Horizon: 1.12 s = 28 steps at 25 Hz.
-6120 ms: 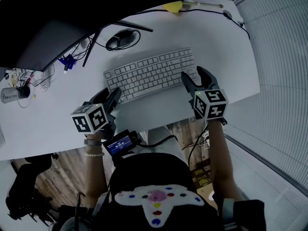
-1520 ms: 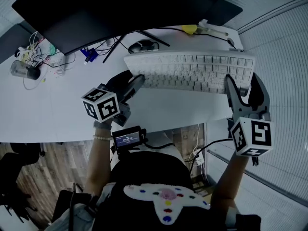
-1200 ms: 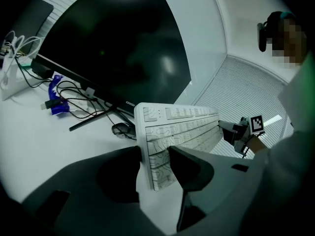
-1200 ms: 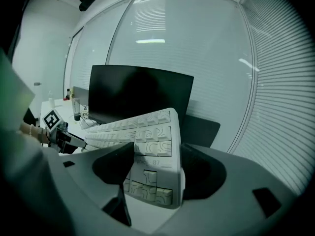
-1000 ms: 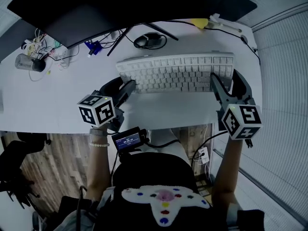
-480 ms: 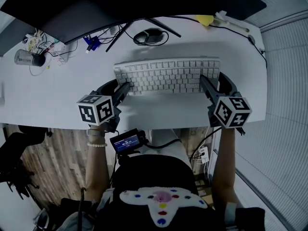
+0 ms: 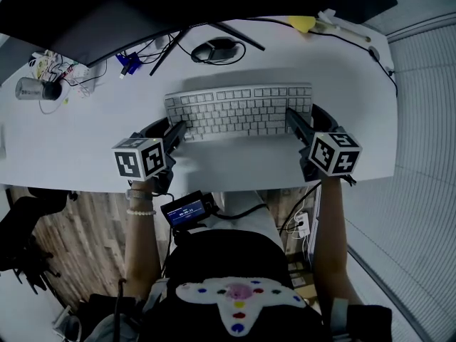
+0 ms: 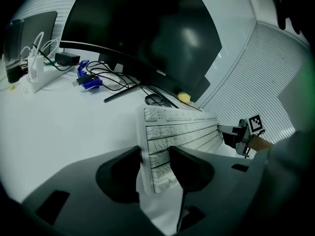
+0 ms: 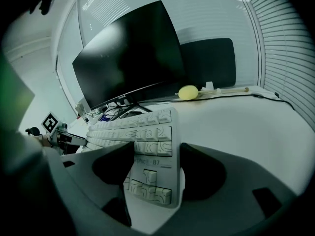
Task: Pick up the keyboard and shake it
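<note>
White compact keyboard (image 7: pixel 239 111), keys facing up, roughly level, lying lengthwise across the white worktop (image 7: pixel 85 141). The left gripper (image 7: pixel 174 125) and right gripper (image 7: pixel 299 116) have their jaws clamped on its short ends. Can't tell if it's actually touching the worktop.

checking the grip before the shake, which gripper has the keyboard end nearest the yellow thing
The right gripper: it clamps the keyboard end on the yellow object's side of the desk; the left gripper holds the opposite end.

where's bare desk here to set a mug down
Free: the desk right of the keyboard, and the stretch left of it toward the grey canister. Crowded along the back: tangled cables, mouse, monitor stand legs.
</note>
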Available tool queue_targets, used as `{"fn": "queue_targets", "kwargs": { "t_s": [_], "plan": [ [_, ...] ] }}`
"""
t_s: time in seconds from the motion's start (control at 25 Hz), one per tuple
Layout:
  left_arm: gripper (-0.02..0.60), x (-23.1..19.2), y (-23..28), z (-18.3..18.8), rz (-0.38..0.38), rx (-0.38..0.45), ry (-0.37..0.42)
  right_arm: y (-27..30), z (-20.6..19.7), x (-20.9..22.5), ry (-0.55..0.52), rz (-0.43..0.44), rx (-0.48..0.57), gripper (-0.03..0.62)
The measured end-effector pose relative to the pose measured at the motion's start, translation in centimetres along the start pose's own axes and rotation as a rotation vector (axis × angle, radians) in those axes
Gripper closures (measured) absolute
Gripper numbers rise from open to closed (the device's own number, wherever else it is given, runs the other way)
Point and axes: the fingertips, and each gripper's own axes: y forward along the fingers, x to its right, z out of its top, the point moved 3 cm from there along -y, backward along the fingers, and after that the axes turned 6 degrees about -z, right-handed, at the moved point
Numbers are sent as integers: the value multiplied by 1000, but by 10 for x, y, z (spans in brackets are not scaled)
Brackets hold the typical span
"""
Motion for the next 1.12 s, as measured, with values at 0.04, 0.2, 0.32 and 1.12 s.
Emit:
{"fn": "queue_targets", "kwargs": {
  "t_s": [0.04, 0.2, 0.32, 1.12],
  "plan": [
    [391, -1, 1, -1, 1, -3, -1, 3, -4, 1, 12, 2, -7, 283],
    [391, -4, 4, -2, 12, 4, -26, 9, -13, 6, 47, 5, -38, 283],
    [391, -5, 5, -2, 17, 12, -54, 11, -18, 8, 72, 5, -55, 283],
    [378, -3, 5, 2, 45, 8, 50, 15, -30, 11, 79, -83, -23, 283]
  ]
}}
